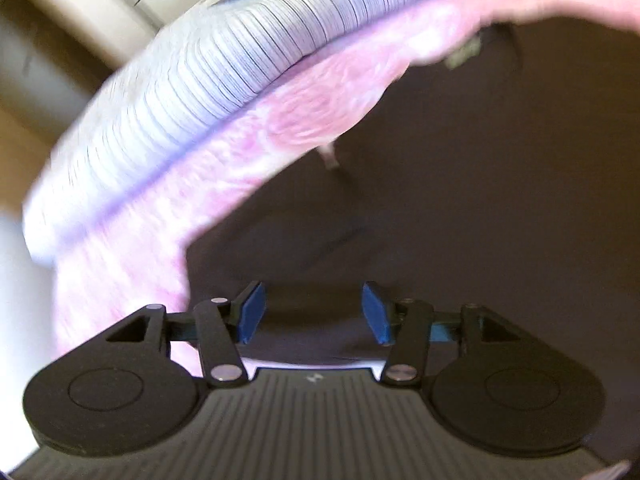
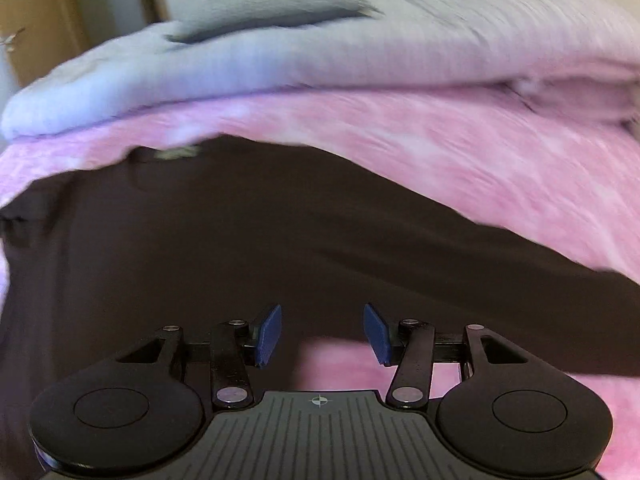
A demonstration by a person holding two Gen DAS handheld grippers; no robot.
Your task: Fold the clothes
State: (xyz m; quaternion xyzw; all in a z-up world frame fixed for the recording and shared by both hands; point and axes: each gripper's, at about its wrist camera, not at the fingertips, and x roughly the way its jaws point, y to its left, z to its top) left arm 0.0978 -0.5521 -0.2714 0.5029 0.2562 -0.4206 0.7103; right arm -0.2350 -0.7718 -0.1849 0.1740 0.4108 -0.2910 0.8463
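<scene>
A dark brown garment (image 1: pixel 420 208) lies spread flat on a pink bed cover (image 1: pixel 132 248). In the right wrist view the same garment (image 2: pixel 224 232) fills the middle, with a pale label (image 2: pixel 176 153) at its far neckline. My left gripper (image 1: pixel 314 312) is open, its blue pads (image 1: pixel 253 312) just above the garment near its edge. My right gripper (image 2: pixel 322 334) is open over the garment's near hem, where pink cover shows between the pads (image 2: pixel 269 336). Neither holds anything.
A folded white-lilac ribbed duvet (image 2: pixel 360 56) lies across the bed beyond the garment, with a grey pillow (image 2: pixel 272 0) on it. Wooden furniture (image 2: pixel 32 12) stands at the far left. The pink cover (image 2: pixel 500 160) extends to the right.
</scene>
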